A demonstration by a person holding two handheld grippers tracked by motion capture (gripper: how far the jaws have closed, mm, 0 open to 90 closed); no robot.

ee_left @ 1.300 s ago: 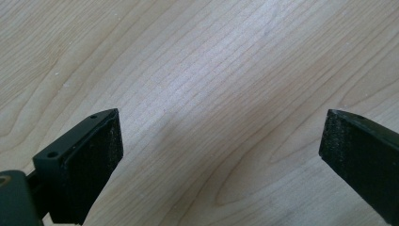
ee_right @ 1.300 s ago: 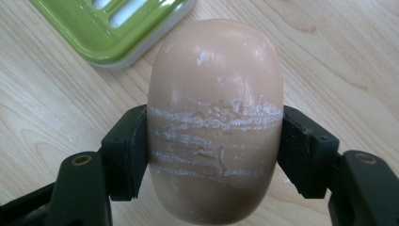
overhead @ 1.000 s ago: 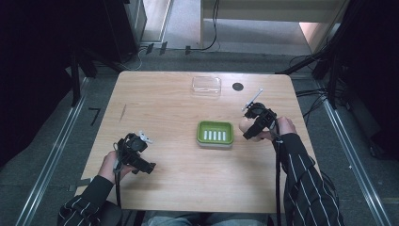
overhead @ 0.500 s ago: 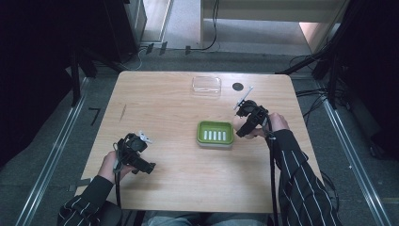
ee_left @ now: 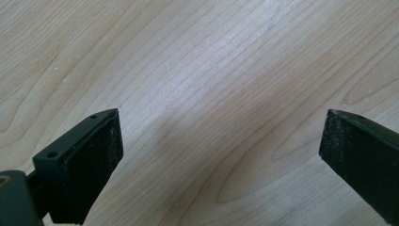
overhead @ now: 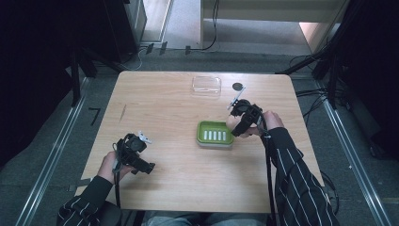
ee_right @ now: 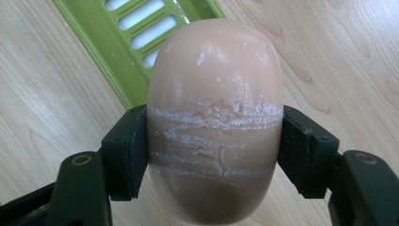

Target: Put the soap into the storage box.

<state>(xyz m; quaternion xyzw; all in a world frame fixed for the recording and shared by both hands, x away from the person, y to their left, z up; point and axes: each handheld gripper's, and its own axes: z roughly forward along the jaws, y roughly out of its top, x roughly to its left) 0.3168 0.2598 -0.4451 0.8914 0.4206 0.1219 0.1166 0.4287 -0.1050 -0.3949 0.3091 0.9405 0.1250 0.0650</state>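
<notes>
Right gripper view: my right gripper (ee_right: 214, 150) is clenched on a peach-coloured bar of soap (ee_right: 216, 117), one pad on each long side, about the bar's middle.
Soap's place: in the air between my jaws, its far end over the near corner of the green soap dish (ee_right: 117, 52); from the high view the bar (overhead: 231, 123) sits just at the dish's (overhead: 215, 135) right edge, not yet over its slotted middle.
Grip marks: white scuffed lines cross the bar where the pads bite, so I judge it soft and slick; I should keep the squeeze steady, no harder.
Step in hand: as I read it, setting the soap into the dish.
How to do it well: carry the bar leftward until it is centred over the white slots, turn it so its long side runs along the dish's long side, lower until it rests on the ribs, and only then let go.
Risk: freeing it at the rim would likely tip the light dish or let the bar slide onto the wooden table (overhead: 179, 179).
Left gripper: my left gripper (ee_left: 221, 155) is released, jaws wide apart over bare wood; on the high view it (overhead: 134, 153) rests well apart from the dish.
Left hand's use: it could steady the dish if it shifts.
Clear lid: the clear plastic lid (overhead: 206, 85) lies at the far edge, out of my path.
</notes>
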